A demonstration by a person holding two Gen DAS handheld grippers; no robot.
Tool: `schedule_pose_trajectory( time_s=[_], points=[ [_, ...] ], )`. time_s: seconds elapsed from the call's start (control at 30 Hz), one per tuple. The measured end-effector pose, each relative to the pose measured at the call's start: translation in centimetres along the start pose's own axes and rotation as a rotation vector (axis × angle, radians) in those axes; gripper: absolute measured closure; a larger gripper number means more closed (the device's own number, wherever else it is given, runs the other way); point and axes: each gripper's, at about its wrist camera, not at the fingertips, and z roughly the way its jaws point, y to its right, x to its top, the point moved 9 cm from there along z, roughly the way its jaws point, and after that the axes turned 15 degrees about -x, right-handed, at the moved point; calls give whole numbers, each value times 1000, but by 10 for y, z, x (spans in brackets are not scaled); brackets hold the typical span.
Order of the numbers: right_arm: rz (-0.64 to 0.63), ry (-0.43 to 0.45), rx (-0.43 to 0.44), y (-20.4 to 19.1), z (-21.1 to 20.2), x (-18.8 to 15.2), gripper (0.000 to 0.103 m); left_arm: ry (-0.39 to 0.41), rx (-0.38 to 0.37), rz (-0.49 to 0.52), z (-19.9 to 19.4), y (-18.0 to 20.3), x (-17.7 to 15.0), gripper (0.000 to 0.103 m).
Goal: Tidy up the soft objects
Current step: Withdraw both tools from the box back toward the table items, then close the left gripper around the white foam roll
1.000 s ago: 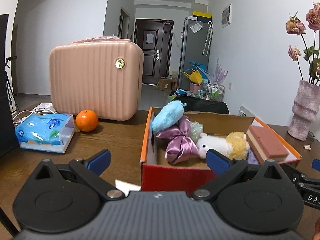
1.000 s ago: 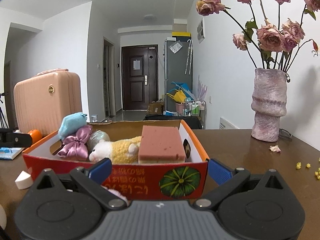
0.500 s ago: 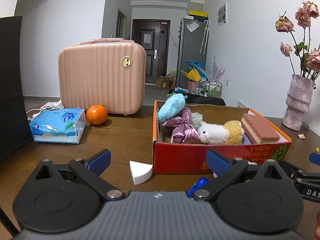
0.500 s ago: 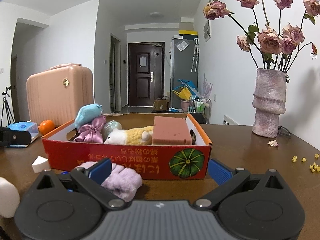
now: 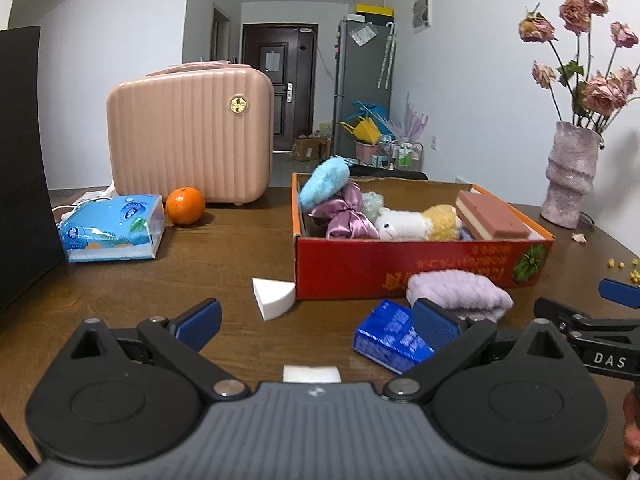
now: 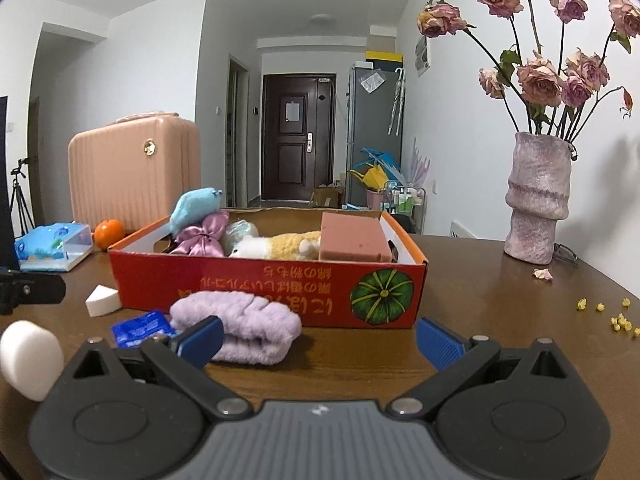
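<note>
1. The left gripper (image 5: pixel 316 322) is held low over the wooden table (image 5: pixel 224 248) with its blue-padded fingers spread wide and nothing between them; the right gripper (image 6: pixel 320 336) is likewise held agape and empty.
2. A lilac plush towel (image 6: pixel 236 328) is seen folded on the table just ahead of the right gripper's left finger, touching the front wall of the red cardboard box (image 6: pixel 280 288); in the left wrist view it lies ahead of the left gripper's right finger.
3. A blue packet (image 5: pixel 390 338) is found just beside that same finger, touching the towel; a white wedge sponge (image 5: pixel 274 298) is placed ahead of the left gripper, between its fingers, close to the box corner; a flat white pad (image 5: pixel 312 374) lies right under the left gripper's body.
4. Inside the box, well ahead of both grippers, a blue plush fish (image 6: pixel 194 206), a purple satin bow (image 6: pixel 204 236), a white-and-yellow plush animal (image 6: pixel 276 246) and a pink sponge block (image 6: pixel 352 238) are packed together.
5. Far left of the left gripper, a tissue pack (image 5: pixel 114 228), an orange (image 5: pixel 185 211) and a pink ribbed case (image 5: pixel 190 136) are set; a vase of dried roses (image 6: pixel 536 200) is stood far right.
</note>
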Motion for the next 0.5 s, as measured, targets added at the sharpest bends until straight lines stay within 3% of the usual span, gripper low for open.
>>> schedule_pose_trajectory(
  time_s=[0.5],
  points=[
    [-27, -17, 40, -8, -27, -11, 0, -106, -38, 28, -15, 9, -35, 0]
  ],
)
